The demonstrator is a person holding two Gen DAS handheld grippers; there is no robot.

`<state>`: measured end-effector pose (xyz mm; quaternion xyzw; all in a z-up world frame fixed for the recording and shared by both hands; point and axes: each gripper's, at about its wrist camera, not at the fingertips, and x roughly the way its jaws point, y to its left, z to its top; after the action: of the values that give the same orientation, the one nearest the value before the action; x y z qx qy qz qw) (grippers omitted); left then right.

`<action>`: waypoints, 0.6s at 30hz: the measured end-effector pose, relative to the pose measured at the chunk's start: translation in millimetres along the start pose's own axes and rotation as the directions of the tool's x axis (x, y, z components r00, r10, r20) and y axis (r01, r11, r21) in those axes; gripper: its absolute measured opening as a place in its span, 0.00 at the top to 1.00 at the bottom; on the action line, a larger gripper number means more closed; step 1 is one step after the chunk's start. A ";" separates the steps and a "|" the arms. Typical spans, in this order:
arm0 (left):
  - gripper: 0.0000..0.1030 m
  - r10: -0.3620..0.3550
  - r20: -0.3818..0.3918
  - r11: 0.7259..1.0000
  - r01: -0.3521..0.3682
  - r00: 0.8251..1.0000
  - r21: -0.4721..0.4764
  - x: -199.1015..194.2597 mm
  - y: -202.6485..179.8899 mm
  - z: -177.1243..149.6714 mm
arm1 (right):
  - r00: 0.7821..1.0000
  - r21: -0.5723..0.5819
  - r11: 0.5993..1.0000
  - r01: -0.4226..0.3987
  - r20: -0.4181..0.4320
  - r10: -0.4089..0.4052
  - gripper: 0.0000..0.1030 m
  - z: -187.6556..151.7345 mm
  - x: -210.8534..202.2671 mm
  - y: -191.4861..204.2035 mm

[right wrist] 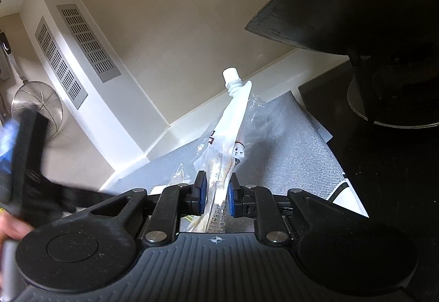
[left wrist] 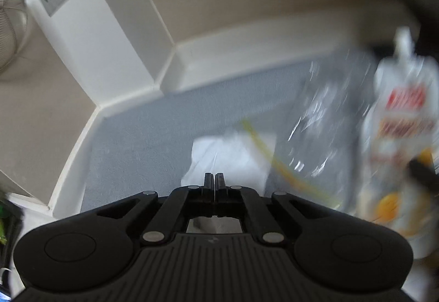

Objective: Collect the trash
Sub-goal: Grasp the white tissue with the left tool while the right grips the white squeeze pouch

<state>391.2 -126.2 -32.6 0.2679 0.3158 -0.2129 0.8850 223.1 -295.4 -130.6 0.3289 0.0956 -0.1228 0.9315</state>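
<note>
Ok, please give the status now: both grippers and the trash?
Left gripper shut, empty. Right gripper shut on spouted pouch and clear wrapper. White tissue on counter.

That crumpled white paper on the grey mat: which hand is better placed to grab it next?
Left, probably. Its tongs are shut and empty, hovering right above the white paper. The right tongs are already clamped on a spouted pouch and clear wrapper.

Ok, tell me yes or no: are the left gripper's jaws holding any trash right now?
No, the left gripper has its jaws shut together with nothing between them, above the crumpled white paper on the grey mat.
</note>
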 end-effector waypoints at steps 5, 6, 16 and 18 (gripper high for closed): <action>0.38 -0.067 -0.050 0.996 0.069 0.997 0.050 -2.2 -6.2 -0.3 | 1.000 0.005 1.000 0.002 -0.003 -0.002 0.83 0.2 0.5 0.0; 0.29 -0.059 -0.042 0.995 0.062 0.997 0.076 -0.9 -9.8 -2.8 | 1.000 0.005 1.000 0.003 -0.003 -0.003 0.83 0.1 0.5 0.1; 0.41 -0.049 -0.119 0.991 0.063 0.992 0.115 38.1 -10.4 -12.3 | 1.000 0.009 1.000 0.008 -0.007 -0.008 0.83 -0.2 0.3 1.2; 1.00 -0.079 -0.163 0.993 0.092 0.983 0.075 42.9 -4.8 -10.1 | 1.000 0.012 1.000 0.011 -0.008 -0.011 0.83 0.0 0.6 1.0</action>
<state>414.5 -132.6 -69.7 0.3064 0.3880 -0.2412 0.8351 224.0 -294.7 -130.1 0.3346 0.1003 -0.1271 0.9283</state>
